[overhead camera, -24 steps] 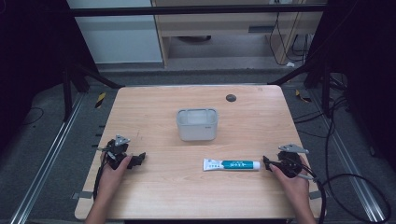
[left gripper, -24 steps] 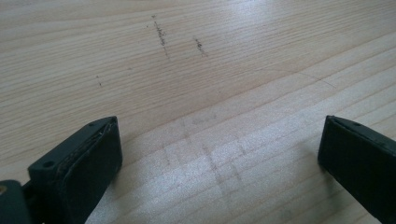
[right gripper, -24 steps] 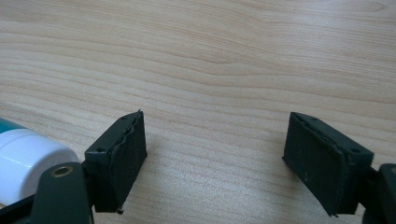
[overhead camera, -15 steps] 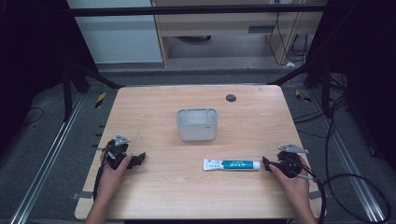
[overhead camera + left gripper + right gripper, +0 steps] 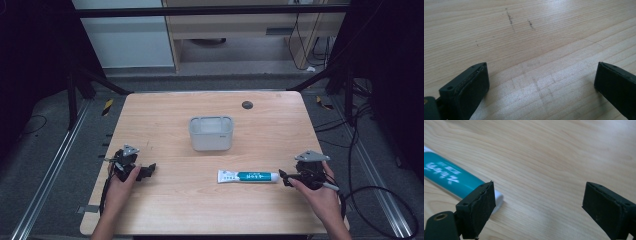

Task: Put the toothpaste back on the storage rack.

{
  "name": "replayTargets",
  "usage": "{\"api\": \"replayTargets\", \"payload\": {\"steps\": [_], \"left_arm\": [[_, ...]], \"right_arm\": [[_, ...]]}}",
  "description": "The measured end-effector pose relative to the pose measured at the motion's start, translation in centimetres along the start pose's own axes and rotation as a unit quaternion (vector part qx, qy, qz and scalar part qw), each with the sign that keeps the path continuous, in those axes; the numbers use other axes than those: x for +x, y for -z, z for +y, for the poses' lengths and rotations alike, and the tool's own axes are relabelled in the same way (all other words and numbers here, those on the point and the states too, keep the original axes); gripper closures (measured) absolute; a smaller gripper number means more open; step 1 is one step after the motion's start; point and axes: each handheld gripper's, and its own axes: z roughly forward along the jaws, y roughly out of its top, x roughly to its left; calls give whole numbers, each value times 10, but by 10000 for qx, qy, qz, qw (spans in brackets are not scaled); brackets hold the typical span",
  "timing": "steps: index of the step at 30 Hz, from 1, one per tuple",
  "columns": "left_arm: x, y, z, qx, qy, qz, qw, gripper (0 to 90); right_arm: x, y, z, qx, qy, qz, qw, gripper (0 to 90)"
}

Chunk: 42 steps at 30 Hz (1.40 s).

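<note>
We hold both tongs, left (image 5: 148, 170) and right (image 5: 283, 176), wide open and empty, the right just beside the toothpaste tube (image 5: 248, 176) on the desk (image 5: 200, 210).

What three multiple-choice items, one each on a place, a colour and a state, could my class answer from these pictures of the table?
1. Where does the toothpaste tube lie?
A. inside the container
B. flat on the table, between the container and the person
C. on the floor

2. What colour is the middle band of the tube?
A. teal
B. red
C. yellow

3. How do the jaws of the right gripper stand?
A. clamped on the tube
B. shut on nothing
C. open, with bare wood between them

Answers:
1 B, since the high view shows the tube on the wood on the person's side of the white container.
2 A, since both the high view and the right gripper view show a teal band with white ends.
3 C, since the right gripper view shows the jaws wide apart, with the tube's end by one of them.
</note>
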Motion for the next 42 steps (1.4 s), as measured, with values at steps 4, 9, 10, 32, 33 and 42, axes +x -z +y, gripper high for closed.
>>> {"api": "replayTargets", "payload": {"steps": [4,9,10,32,33,42], "left_arm": [[0,0,0,0,1,2,10000,0],[0,0,0,5,-7,0,10000,0],[0,0,0,4,-5,0,10000,0],[1,0,0,-9,-3,-28,10000,0],[1,0,0,-9,-3,-27,10000,0],[1,0,0,-9,-1,-26,10000,0]], "right_arm": [[8,6,18,4,348,276,9990,74],[17,9,42,58,986,582,9934,78],[20,9,47,76,1118,645,9916,82],[70,-22,118,726,2987,1638,9374,195],[72,-23,118,755,3062,1663,9343,200],[86,-36,118,997,3375,1968,9151,216]]}}
